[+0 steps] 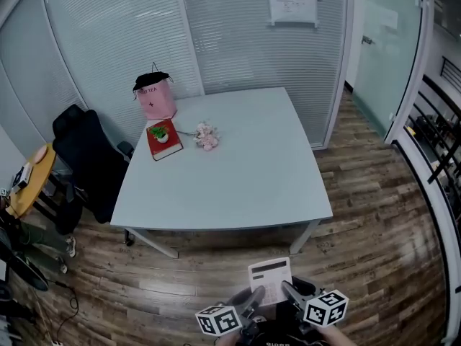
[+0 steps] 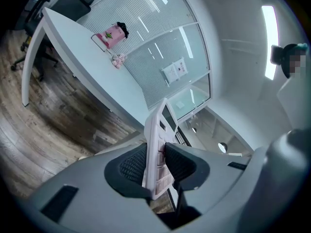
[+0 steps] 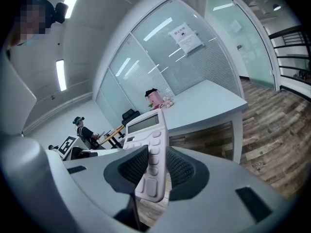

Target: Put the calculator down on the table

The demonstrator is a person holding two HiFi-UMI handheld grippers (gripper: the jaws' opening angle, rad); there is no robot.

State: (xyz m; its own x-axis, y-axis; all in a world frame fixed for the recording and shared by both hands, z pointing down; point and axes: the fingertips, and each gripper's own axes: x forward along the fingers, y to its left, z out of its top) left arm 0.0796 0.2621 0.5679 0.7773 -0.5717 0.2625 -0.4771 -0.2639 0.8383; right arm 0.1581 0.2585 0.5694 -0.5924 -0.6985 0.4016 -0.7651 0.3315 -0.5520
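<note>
A white calculator (image 1: 270, 280) is held in the air over the wooden floor, short of the near edge of the pale grey table (image 1: 238, 179). My left gripper (image 1: 253, 299) grips its left side and my right gripper (image 1: 289, 292) its right side. In the left gripper view the calculator (image 2: 156, 130) stands edge-on, pressed between the black pads of the gripper (image 2: 155, 166). In the right gripper view its display and keys (image 3: 148, 140) face up between the pads of that gripper (image 3: 156, 168). The table (image 3: 209, 98) lies ahead.
At the table's far left stand a pink bag (image 1: 155, 97), a red book with a small plant (image 1: 164, 139) and pink flowers (image 1: 207, 135). A black chair (image 1: 86, 157) and a yellow side table (image 1: 29, 179) stand left of it. Glass walls enclose the room.
</note>
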